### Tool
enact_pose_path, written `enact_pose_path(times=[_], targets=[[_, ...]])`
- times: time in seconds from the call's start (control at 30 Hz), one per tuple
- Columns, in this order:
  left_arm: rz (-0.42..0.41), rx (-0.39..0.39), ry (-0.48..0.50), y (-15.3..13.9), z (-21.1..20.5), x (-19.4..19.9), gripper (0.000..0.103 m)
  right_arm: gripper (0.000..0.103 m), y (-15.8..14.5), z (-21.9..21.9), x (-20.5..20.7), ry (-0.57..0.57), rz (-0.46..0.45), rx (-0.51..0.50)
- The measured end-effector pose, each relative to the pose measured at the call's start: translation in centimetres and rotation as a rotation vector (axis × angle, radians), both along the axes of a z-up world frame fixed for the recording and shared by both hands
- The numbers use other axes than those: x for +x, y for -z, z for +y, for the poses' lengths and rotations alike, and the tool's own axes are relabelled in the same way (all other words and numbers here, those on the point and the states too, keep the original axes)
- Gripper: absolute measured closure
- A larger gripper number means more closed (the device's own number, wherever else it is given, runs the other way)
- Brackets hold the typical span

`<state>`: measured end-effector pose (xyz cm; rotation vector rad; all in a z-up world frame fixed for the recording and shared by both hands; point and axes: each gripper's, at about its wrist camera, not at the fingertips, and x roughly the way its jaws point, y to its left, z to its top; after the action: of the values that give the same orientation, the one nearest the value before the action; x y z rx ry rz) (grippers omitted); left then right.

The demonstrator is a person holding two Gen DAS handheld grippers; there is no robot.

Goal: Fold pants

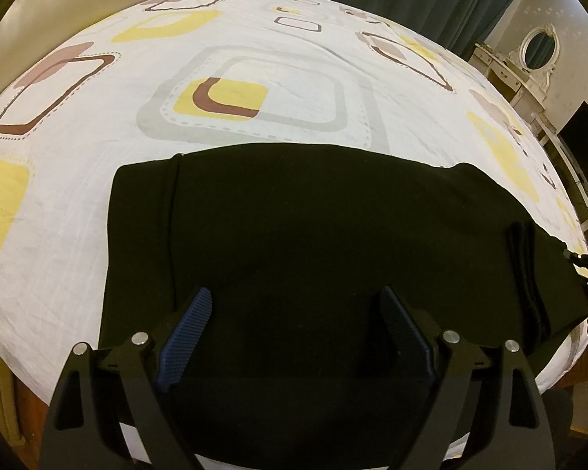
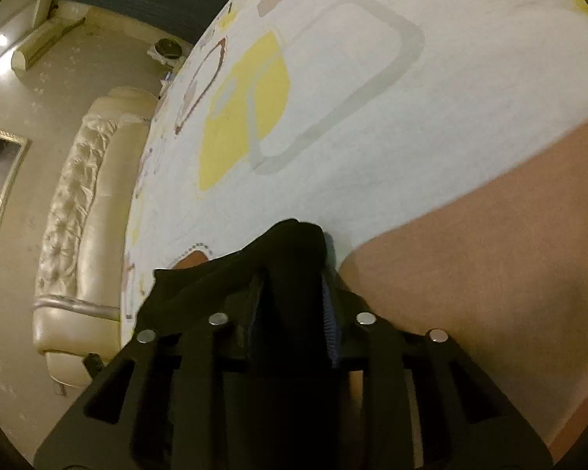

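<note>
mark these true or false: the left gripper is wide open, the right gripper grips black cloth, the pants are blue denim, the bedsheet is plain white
1. The left gripper is wide open above the black pants. True.
2. The right gripper is closed on a fold of black pants fabric. True.
3. The pants are blue denim. False: they are black.
4. The bedsheet is plain white. False: it is white with yellow, brown and grey rounded-square patterns.
</note>
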<state>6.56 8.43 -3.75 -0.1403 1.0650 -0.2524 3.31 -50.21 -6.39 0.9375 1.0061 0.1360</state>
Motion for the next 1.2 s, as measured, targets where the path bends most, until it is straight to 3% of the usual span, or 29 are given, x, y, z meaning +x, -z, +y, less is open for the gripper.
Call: enact_pose_path(times=[0.1, 0.3, 0.47, 0.67, 0.73, 0.87, 1.0, 1.1, 1.2], targets=[[0.001, -0.007, -0.001, 0.0, 0.1, 0.0, 0.016, 0.062, -0.2, -0.4, -2.6, 0.013, 0.005, 0.063], [0.001, -0.009, -0.001, 0.0, 0.1, 0.0, 0.016, 0.058, 0.4, 0.0, -7.4, 0.0, 0.023, 0.109], [0.001, -0.007, 0.0, -0.1, 0.0, 0.0, 0.016, 0.078, 0.9, 1.0, -8.4, -0.009, 0.041, 0.032], [0.011, -0.043, 0.005, -0.4, 0.4, -0.1, 0.016, 0.074, -0.7, 1.2, -8.3, 0.012, 0.035, -0.016], [0.032, -0.107, 0.023, -1.1, 1.4, -0.1, 0.016, 0.073, -3.0, 1.5, -8.6, 0.055, 0.011, -0.121], [0.041, -0.24, 0.029, -2.3, 5.3, -0.4, 0.016, 0.057, -7.5, 3.9, -8.4, 0.085, -0.094, -0.283], [0.061, -0.355, -0.01, -1.9, 10.0, -0.2, 0.016, 0.056, -8.7, 7.2, -7.3, 0.039, -0.174, -0.292], [0.146, -0.517, -0.03, 0.2, 12.6, 1.1, 0.017, 0.056, -8.4, 10.6, -5.9, -0.027, -0.202, -0.303], [0.168, -0.561, -0.005, 1.4, 12.8, 2.2, 0.019, 0.056, -7.9, 13.6, -5.0, -0.102, -0.212, -0.32]])
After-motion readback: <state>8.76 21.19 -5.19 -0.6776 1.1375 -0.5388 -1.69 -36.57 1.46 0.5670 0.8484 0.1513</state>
